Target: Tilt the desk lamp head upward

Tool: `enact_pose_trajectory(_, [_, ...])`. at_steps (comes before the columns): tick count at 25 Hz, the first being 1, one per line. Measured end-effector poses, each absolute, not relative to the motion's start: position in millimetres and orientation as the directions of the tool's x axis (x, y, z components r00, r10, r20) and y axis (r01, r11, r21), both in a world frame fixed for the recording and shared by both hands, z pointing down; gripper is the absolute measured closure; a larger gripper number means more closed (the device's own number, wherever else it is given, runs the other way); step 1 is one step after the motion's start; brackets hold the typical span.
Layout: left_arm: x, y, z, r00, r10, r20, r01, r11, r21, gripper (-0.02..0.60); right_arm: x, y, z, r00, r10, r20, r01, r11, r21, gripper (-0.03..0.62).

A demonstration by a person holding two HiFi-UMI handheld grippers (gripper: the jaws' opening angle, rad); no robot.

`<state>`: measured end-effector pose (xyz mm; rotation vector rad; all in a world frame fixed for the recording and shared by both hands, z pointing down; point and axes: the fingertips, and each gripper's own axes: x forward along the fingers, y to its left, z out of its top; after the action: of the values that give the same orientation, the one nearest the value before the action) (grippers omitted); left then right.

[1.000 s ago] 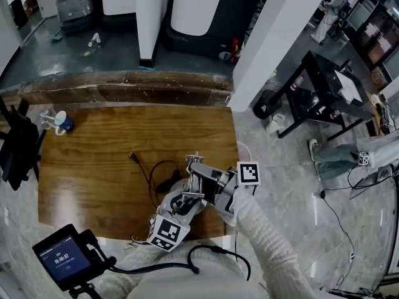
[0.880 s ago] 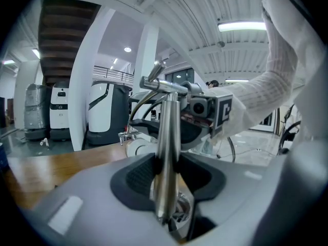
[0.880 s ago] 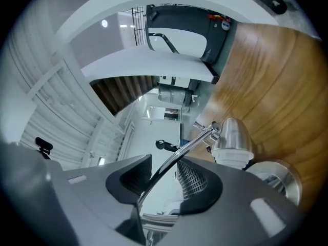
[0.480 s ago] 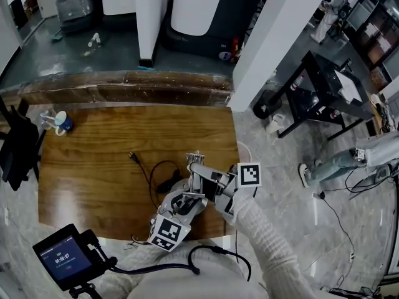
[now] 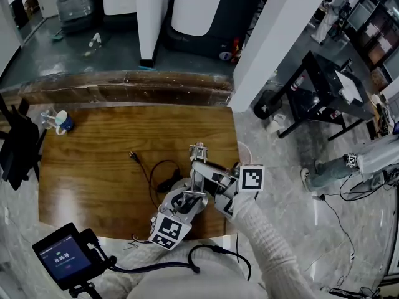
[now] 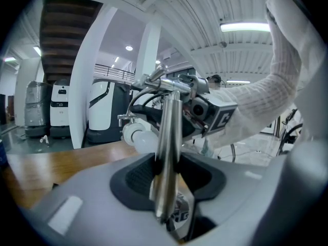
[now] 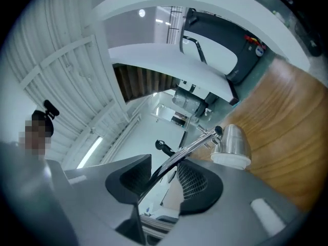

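A chrome desk lamp [image 5: 198, 157] stands near the front right of the wooden table [image 5: 93, 167]. My left gripper [image 5: 182, 202] is shut on its upright pole [image 6: 168, 147], which sits tight between both pads. My right gripper [image 5: 209, 178] comes in from the right and is shut on the slanted upper arm [image 7: 185, 149]. That arm runs out to the metal lamp head [image 7: 231, 146], whose white rim faces down at the table. In the left gripper view the head's white bulb [image 6: 139, 137] shows behind the pole, with the right gripper [image 6: 205, 109] above it.
A black cable [image 5: 151, 174] with a plug [image 5: 131, 156] curls across the table left of the lamp. A blue and white cup [image 5: 62, 123] sits at the far left corner. A black stand [image 5: 15, 145] is at the left edge, a screen device [image 5: 65, 254] at the front left.
My right gripper has rolled about its own line, its marker cube shifting slightly right and down. The lamp's top joint has moved a little up the picture. The left gripper has stayed put.
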<state>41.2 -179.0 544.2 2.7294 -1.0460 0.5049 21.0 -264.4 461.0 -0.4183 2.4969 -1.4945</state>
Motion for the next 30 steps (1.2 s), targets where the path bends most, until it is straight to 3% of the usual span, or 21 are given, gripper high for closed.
enact_pose_trajectory(6, [41.0, -181.5, 544.2, 0.694, -0.614, 0.375, -0.676, -0.735, 0.047, 0.433, 17.4, -258.2, 415.6, -0.949, -0.312, -0.054, -0.200, 0.722, -0.662, 0.482])
enact_pose_trajectory(14, [42.1, -183.4, 545.7, 0.700, -0.608, 0.375, -0.676, -0.733, 0.075, 0.431, 13.3, -236.1, 385.2, -0.944, -0.318, -0.090, -0.271, 0.901, -0.340, 0.493])
enact_pose_trajectory(19, [41.4, -185.5, 548.0, 0.706, -0.599, 0.378, -0.678, -0.726, 0.116, 0.425, 10.4, -221.0, 374.2, -0.932, -0.342, -0.119, -0.321, 0.932, -0.167, 0.494])
enact_pose_trajectory(30, [42.4, -187.5, 554.4, 0.715, -0.579, 0.392, -0.676, -0.716, 0.177, 0.411, 8.8, -200.6, 368.3, -0.925, -0.359, -0.121, -0.365, 0.931, 0.025, 0.499])
